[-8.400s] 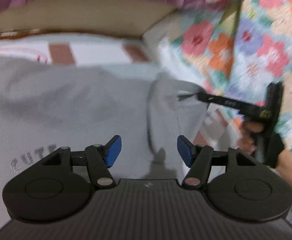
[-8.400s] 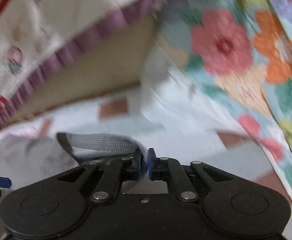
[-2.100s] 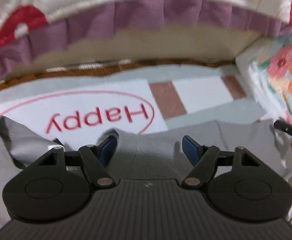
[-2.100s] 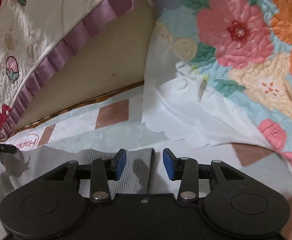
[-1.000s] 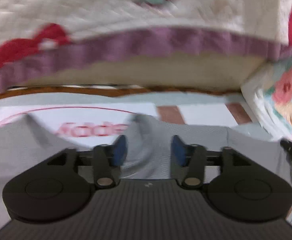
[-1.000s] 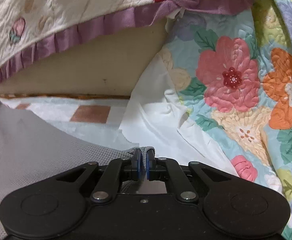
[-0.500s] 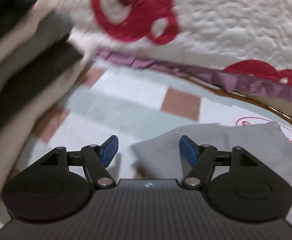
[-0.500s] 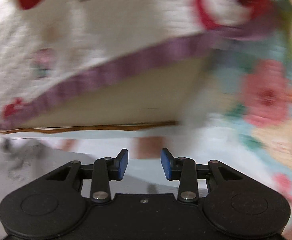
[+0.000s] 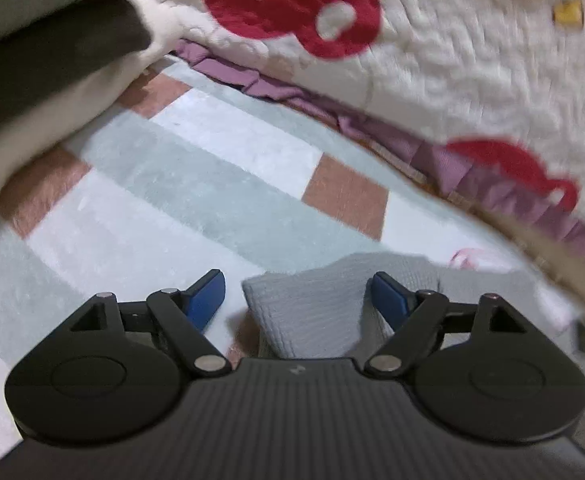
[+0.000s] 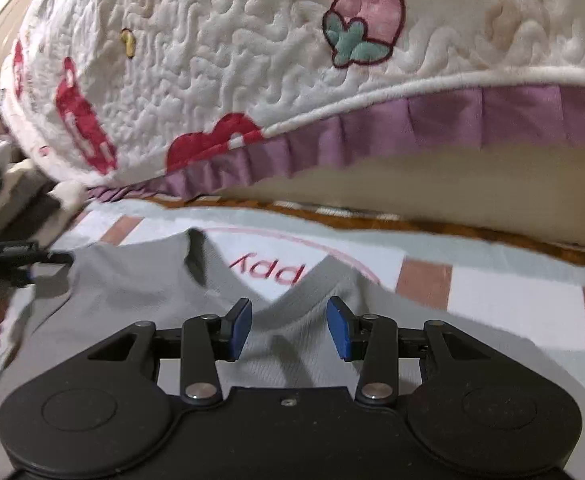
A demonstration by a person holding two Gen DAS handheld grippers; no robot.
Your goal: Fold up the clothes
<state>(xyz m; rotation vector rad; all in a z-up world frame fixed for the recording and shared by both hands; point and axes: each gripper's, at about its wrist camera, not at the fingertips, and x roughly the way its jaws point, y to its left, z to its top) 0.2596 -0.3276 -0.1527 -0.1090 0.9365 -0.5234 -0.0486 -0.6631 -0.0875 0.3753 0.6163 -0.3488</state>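
1. Your left gripper [image 9: 298, 292] is spread wide, holding nothing. A folded corner of the grey shirt [image 9: 324, 312] lies between its blue pads [image 9: 206, 294] on the checked mat [image 9: 196, 184].
2. Your right gripper [image 10: 288, 326] is also spread, empty, hovering over the shirt's neckline [image 10: 312, 280].
3. The shirt lies flat on the mat, partly covering the pink lettering [image 10: 268, 270].
4. The quilt with the purple ruffle [image 10: 372, 128] overhangs behind.
5. Left edge looks like stacked folded clothes [image 9: 40, 48]; blurry, not certain.
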